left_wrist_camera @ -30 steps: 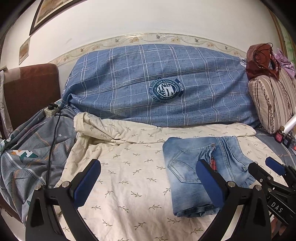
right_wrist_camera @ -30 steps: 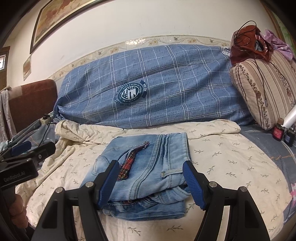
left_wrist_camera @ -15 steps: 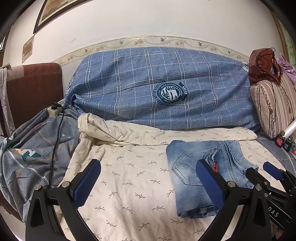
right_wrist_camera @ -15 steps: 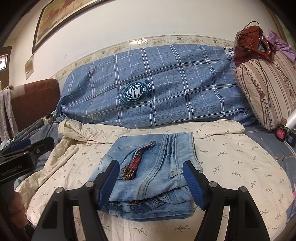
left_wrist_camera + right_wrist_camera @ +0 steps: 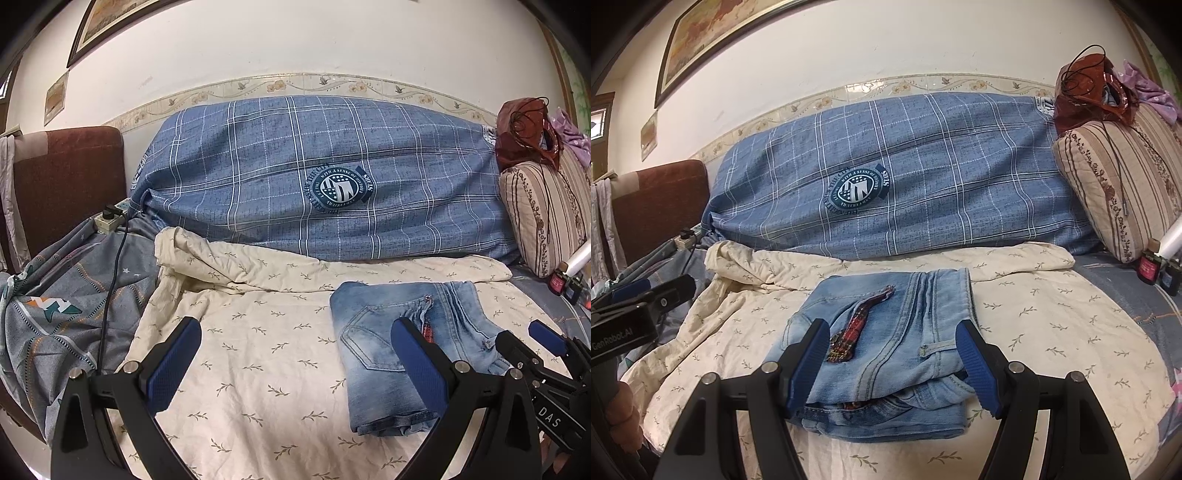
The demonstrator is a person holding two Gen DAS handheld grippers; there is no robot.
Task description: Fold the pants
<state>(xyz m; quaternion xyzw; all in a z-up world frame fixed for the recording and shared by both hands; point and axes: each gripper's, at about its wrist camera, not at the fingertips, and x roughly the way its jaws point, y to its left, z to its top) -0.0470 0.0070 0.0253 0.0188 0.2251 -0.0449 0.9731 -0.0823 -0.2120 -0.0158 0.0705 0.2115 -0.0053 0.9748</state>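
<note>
The light blue jeans (image 5: 897,314) lie folded into a compact rectangle on the cream leaf-print sheet (image 5: 1052,314), with a red plaid lining strip showing on top. My right gripper (image 5: 894,367) hovers over their near edge, open, its blue pads clear of the denim. In the left wrist view the jeans (image 5: 373,332) lie at right. My left gripper (image 5: 297,356) is open over bare sheet to their left, its right finger in front of the denim. The right gripper (image 5: 546,339) shows at the far right there, and the left gripper (image 5: 646,295) at the far left of the right wrist view.
A long blue plaid bolster (image 5: 314,184) lies along the wall behind the sheet. A striped pillow (image 5: 543,214) and small bottles (image 5: 561,282) are at right. At left, a grey patterned blanket (image 5: 55,295), a power strip (image 5: 109,221) with a black cord, and a brown headboard (image 5: 66,177).
</note>
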